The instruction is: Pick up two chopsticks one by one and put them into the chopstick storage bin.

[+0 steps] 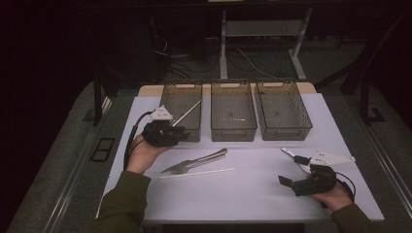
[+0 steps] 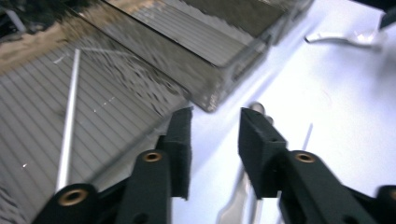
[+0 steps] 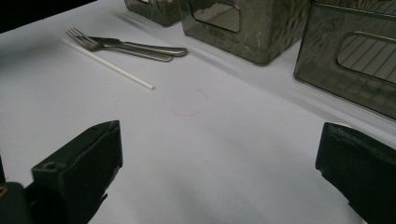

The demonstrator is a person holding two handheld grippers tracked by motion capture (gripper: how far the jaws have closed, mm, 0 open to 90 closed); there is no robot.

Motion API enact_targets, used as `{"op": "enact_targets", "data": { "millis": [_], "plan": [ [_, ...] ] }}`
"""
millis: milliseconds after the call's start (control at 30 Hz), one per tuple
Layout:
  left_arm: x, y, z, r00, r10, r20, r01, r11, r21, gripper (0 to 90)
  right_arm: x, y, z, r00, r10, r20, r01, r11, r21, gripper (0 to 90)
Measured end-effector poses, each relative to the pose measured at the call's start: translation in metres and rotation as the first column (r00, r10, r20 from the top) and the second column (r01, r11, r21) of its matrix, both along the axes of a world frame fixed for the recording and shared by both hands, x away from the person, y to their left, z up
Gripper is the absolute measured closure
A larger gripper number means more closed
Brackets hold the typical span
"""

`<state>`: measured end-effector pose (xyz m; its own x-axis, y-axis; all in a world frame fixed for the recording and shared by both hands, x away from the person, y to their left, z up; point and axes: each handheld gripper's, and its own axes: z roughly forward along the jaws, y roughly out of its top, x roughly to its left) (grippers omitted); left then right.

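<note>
Three dark see-through bins stand in a row at the back. The left bin (image 1: 180,110) (image 2: 116,88) holds a thin white stick (image 1: 187,113) (image 2: 69,116) that leans on its wall. My left gripper (image 1: 183,132) (image 2: 215,122) hovers at that bin's front corner, jaws a little apart with nothing between them. A metal fork (image 1: 180,167) (image 3: 84,41) lies mid-table with a second metal utensil (image 1: 211,156) (image 3: 154,48) beside it. A white straw (image 1: 197,173) (image 3: 109,65) lies just in front of them. My right gripper (image 1: 291,171) (image 3: 219,154) rests low at the front right, open wide over bare table.
The middle bin (image 1: 233,114) (image 3: 243,28) and right bin (image 1: 283,110) (image 3: 355,60) look empty. A pale flat utensil (image 1: 290,153) (image 2: 343,37) lies by the right gripper's far jaw. The white table (image 1: 243,194) ends close behind both hands; a dark floor with cables lies beyond.
</note>
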<state>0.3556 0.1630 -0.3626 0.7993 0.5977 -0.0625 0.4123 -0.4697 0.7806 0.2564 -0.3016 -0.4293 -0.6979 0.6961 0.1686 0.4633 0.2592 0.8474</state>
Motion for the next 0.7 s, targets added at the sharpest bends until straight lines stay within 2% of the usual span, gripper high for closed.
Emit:
{"op": "enact_targets", "data": {
  "millis": [33,67,100,133,167,200,300,500,700],
  "plan": [
    [-0.004,0.000,-0.002,1.0000,-0.005,0.003,0.005,1.0000,0.007,73.8,0.000,0.000,0.000,1.0000,-0.001,0.000,0.001,1.000,0.003,0.6],
    [-0.008,0.000,-0.005,0.9999,-0.012,0.006,0.012,0.9999,0.012,73.8,0.000,0.000,0.000,1.0000,-0.001,0.000,0.001,1.000,0.003,0.6],
    [-0.012,0.000,-0.007,0.9999,-0.015,0.005,0.015,0.9998,0.016,79.9,0.000,-0.001,0.000,1.0000,-0.001,0.000,0.001,1.000,0.003,0.6],
    [-0.016,0.001,-0.010,0.9998,-0.018,0.006,0.018,0.9996,0.023,79.9,0.000,-0.001,0.000,1.0000,-0.001,0.000,0.001,1.000,0.003,0.6],
    [-0.020,0.002,-0.012,0.9998,-0.020,0.005,0.020,0.9994,0.030,86.3,0.000,0.000,0.000,1.0000,-0.001,0.001,0.001,1.000,0.002,0.6],
    [-0.023,0.004,-0.015,0.9998,-0.018,0.002,0.018,0.9993,0.033,88.9,0.000,0.000,0.000,1.0000,-0.001,0.000,0.001,1.000,0.003,0.6],
    [-0.033,0.013,-0.021,0.9998,-0.018,-0.012,0.018,0.9990,0.041,89.0,-0.001,-0.001,0.001,1.0000,-0.001,0.002,0.001,1.000,0.004,0.6],
    [-0.050,0.039,-0.033,0.9988,0.036,-0.032,-0.034,0.9983,0.046,88.9,-0.001,-0.001,0.001,1.0000,0.002,0.004,-0.002,1.000,0.002,0.6],
    [-0.061,0.062,-0.051,0.9929,0.080,-0.088,-0.076,0.9960,0.046,89.0,-0.001,0.000,0.001,1.0000,-0.001,0.004,0.001,1.000,0.003,0.6]
  ]
}}
